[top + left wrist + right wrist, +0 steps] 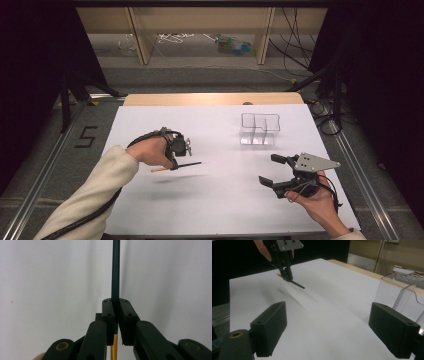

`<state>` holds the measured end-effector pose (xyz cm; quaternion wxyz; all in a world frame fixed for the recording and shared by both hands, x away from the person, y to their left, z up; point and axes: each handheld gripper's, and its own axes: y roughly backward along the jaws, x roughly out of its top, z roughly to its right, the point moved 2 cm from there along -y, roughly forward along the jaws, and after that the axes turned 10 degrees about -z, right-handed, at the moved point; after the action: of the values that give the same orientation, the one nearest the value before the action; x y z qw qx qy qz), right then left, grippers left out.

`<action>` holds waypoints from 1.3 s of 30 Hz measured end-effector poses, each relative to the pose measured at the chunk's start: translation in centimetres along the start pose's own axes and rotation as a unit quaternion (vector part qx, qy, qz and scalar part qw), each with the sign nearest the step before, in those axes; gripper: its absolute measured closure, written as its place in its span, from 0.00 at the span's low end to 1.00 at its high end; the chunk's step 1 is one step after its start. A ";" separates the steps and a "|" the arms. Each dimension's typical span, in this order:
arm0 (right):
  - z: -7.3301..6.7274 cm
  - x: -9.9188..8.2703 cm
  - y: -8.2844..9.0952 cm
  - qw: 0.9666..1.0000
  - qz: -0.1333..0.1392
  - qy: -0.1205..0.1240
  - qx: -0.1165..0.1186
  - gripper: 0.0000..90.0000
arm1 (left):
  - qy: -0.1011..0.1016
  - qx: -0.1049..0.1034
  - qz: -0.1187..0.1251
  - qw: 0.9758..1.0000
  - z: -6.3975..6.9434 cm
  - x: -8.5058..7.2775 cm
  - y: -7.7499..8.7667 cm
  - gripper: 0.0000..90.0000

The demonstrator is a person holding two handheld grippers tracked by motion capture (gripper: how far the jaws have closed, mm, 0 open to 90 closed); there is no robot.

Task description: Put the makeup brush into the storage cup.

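Observation:
My left gripper is shut on a thin pen-like stick with a dark front part and a yellow-tan rear end, held level a little above the white sheet. In the left gripper view the dark shaft runs straight up from between the closed pads, and the yellow part shows below them. The right gripper view shows the left gripper and the stick at the far left. My right gripper is open at the table's right front, with nothing between its fingers.
A clear plastic box with inner dividers stands on the sheet at the back right, close beside my right gripper's far jaw in its view. Bare wood table edge runs along the back. Shelving and cables lie beyond.

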<state>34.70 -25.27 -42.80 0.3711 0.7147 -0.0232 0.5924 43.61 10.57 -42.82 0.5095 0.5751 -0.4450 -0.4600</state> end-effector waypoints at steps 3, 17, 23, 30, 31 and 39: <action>-0.1 0.0 -0.2 1.000 0.007 -0.001 0.005 0.18 | -0.005 0.004 0.003 1.000 0.4 0.2 0.3 0.93; -0.2 0.1 -0.5 1.000 0.003 0.004 0.012 0.18 | -0.022 0.010 0.011 1.000 2.4 0.8 1.5 0.93; -0.3 0.1 -0.7 1.000 0.010 0.004 0.010 0.18 | -0.028 0.011 0.014 0.999 3.0 1.1 2.1 0.93; -0.3 0.1 -0.7 1.000 0.002 0.006 0.017 0.18 | -0.036 0.011 0.020 0.999 3.8 1.4 2.5 0.93; -0.3 0.1 -0.7 1.000 -0.002 0.005 0.019 0.18 | -0.038 0.015 0.024 0.999 3.9 1.5 2.5 0.93; -0.4 0.1 -0.8 1.000 -0.002 0.004 0.020 0.18 | -0.047 0.018 0.027 0.998 4.7 1.9 3.0 0.93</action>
<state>34.79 -24.39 -43.14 0.3577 0.7199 -0.0082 0.5947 39.21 7.67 -40.20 0.4899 0.5498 -0.4921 -0.4643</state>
